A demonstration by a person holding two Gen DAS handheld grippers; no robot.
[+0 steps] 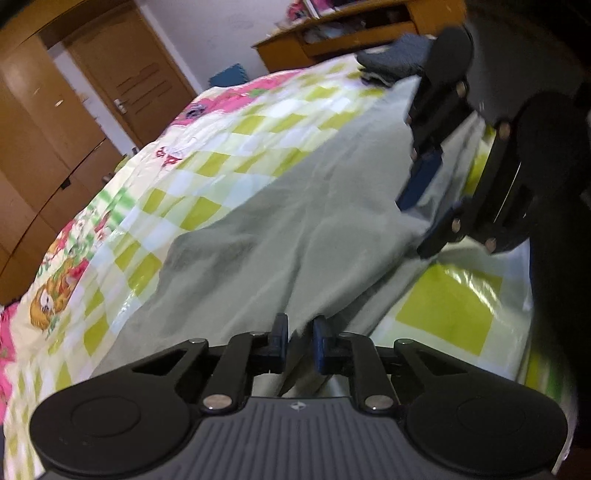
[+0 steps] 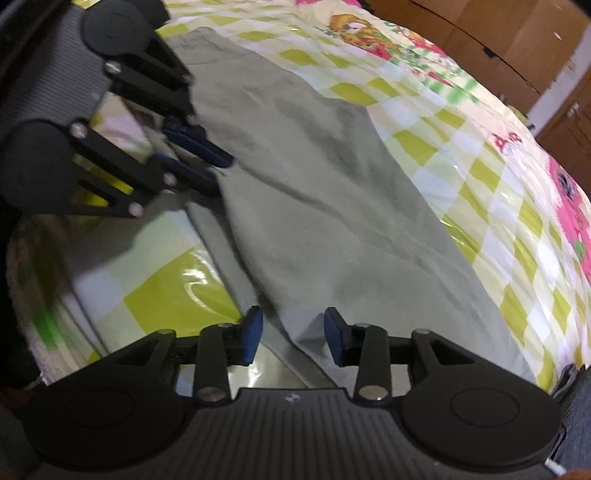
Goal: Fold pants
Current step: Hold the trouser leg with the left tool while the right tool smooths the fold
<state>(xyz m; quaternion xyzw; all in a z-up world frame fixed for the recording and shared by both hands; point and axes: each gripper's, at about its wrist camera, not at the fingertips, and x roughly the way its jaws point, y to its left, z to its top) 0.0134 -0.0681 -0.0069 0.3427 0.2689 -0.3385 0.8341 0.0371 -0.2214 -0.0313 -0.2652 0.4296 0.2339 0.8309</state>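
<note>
Grey-green pants [image 1: 295,221] lie flat on a checked bed cover [image 1: 221,140], stretching away from the near edge of the bed. My left gripper [image 1: 300,328] is shut on a raised fold at the near edge of the pants. The right wrist view shows my left gripper [image 2: 221,173] at the upper left, its blue pads close together on the edge of the pants [image 2: 332,184]. My right gripper [image 2: 293,325] stands open, with the near hem lying between its blue pads and neither pad pressing on it. In the left wrist view my right gripper [image 1: 413,229] is at the right, over the same edge.
A pile of dark folded clothes [image 1: 395,55] sits at the far end of the bed, below a wooden shelf unit [image 1: 351,33]. A wooden wardrobe [image 1: 44,129] and a door [image 1: 129,85] stand beyond the bed's left side. The bed cover [image 2: 480,147] reaches well past the pants.
</note>
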